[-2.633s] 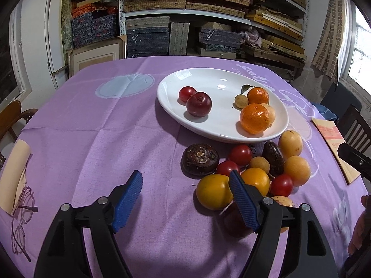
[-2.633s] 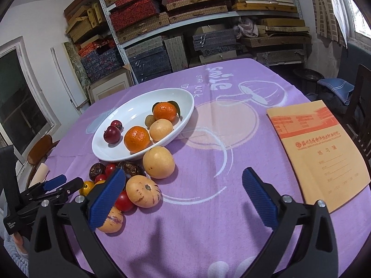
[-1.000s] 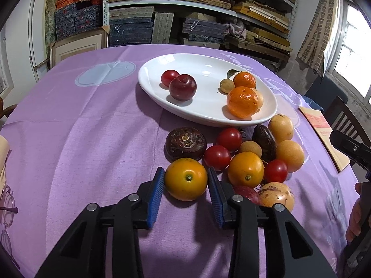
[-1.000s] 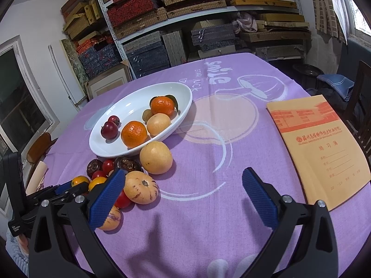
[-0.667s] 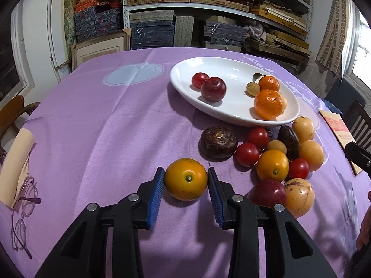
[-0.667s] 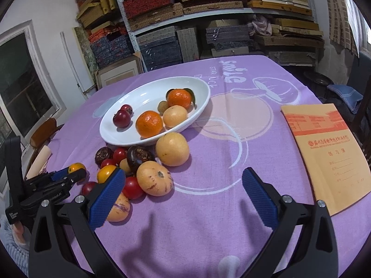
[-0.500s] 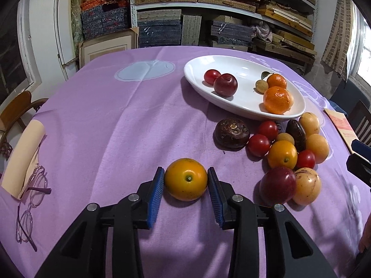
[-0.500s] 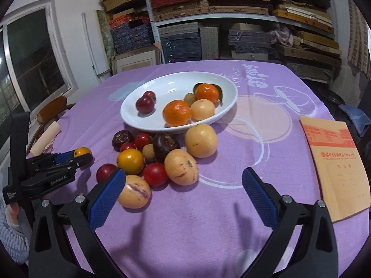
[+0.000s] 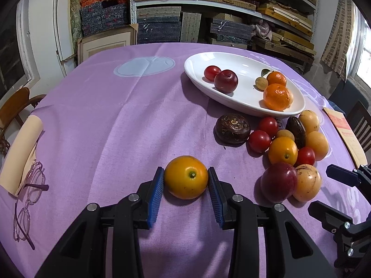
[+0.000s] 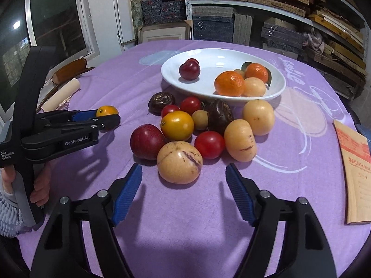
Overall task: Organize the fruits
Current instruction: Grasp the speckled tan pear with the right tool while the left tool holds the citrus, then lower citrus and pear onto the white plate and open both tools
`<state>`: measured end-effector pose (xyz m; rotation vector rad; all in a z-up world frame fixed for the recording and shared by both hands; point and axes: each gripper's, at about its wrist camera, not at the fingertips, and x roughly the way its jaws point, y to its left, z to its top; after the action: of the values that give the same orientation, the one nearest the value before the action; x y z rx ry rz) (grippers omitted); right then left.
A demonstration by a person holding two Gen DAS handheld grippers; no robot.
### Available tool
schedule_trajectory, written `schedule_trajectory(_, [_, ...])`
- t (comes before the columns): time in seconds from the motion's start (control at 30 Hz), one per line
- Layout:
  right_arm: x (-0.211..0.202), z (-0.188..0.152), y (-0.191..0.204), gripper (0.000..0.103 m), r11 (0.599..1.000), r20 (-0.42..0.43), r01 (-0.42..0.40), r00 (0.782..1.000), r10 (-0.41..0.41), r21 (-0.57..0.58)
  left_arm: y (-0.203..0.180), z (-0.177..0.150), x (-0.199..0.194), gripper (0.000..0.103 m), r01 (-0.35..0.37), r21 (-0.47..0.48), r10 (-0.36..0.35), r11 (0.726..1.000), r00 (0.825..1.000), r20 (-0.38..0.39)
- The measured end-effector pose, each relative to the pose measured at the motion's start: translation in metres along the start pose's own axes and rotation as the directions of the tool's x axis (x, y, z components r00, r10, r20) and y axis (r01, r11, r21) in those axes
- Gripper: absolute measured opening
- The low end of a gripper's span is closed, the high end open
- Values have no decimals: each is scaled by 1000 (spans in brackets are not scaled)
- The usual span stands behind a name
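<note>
Presently, left gripper (image 9: 186,193) clamped on orange fruit (image 9: 186,176) left of plate (image 9: 197,68), right gripper (image 10: 183,194) closing, empty, near speckled fruit (image 10: 179,162).

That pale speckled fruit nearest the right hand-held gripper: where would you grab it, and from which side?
Across its broad middle, coming from the near, open side. The pale speckled fruit sits at the front of the pile, with a plum and a tomato crowding it behind. The right hand-held gripper faces it, jaws closing but not yet around it.
</note>
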<state>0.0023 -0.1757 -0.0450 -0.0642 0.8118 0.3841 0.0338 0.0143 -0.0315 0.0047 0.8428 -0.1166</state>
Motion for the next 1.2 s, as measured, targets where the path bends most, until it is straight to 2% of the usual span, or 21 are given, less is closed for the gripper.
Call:
schedule_trajectory(0.1, [4, 2, -1, 69, 1000, -8, 2, 1000, -2, 10, 0, 0, 2, 38, 3, -3, -3, 1000, 1000, -8])
schedule_trajectory(0.2, [11, 4, 0, 52, 1000, -36, -3, 999, 3, 6, 1, 0, 3, 38, 2, -9, -2, 1000, 1000, -15])
schedule_trajectory(0.23, [14, 3, 0, 50, 1000, -45, -6, 999, 6, 5, 2, 0, 3, 38, 2, -11, -2, 1000, 1000, -17])
schedule_trajectory(0.47, [19, 7, 2, 50, 1000, -49, -7, 999, 7, 9, 2, 0, 4, 38, 5, -13, -6, 1000, 1000, -20])
schedule_trajectory(0.53, [20, 8, 2, 46, 1000, -46, -4, 999, 5, 8, 3, -1, 5, 38, 15, -15, -16, 1000, 1000, -27])
schedule_trajectory(0.73, [19, 8, -1, 45, 1000, -42, -17, 999, 18, 18, 3, -1, 7, 38, 24, -17, -24, 1000, 999, -33])
schedule_trajectory(1.0, [10, 6, -1, 45, 999, -9, -33, 999, 33, 23, 4, 0, 5, 38, 28, -23, -28, 999, 999, -25])
schedule_trajectory(1.2, [-8, 9, -5, 45, 998, 49, -54, 997, 52, 41, 0, 0, -2, 38, 20, -2, -20, 1000, 1000, 9])
